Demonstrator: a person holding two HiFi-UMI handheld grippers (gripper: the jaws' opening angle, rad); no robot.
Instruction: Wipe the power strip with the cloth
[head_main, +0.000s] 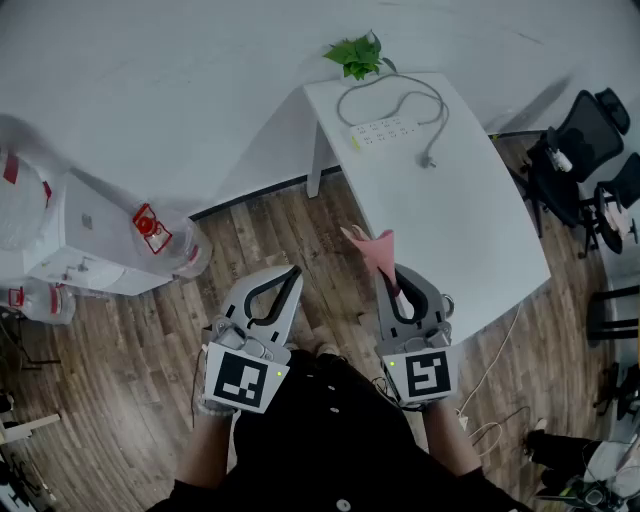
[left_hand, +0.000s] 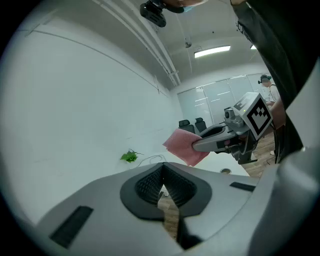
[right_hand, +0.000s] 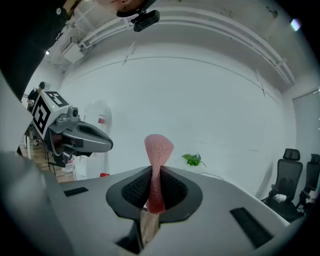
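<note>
The white power strip (head_main: 385, 130) lies at the far end of a white table (head_main: 470, 230), its grey cable looped beside it and its plug resting on the tabletop. Both grippers hover over the wooden floor, short of the table's near corner. My right gripper (head_main: 388, 272) is shut on a pink cloth (head_main: 374, 250), which sticks up from between its pads (right_hand: 157, 160). My left gripper (head_main: 292, 272) is shut with nothing in it, its pads meeting in the left gripper view (left_hand: 162, 186). From there the cloth (left_hand: 182, 145) shows held out ahead of the right gripper.
A small green plant (head_main: 358, 55) stands at the table's far corner by the wall. A white water dispenser (head_main: 90, 240) with water bottles stands at the left. Black office chairs (head_main: 585, 150) are at the right. A thin cable (head_main: 490, 375) trails on the floor near the table.
</note>
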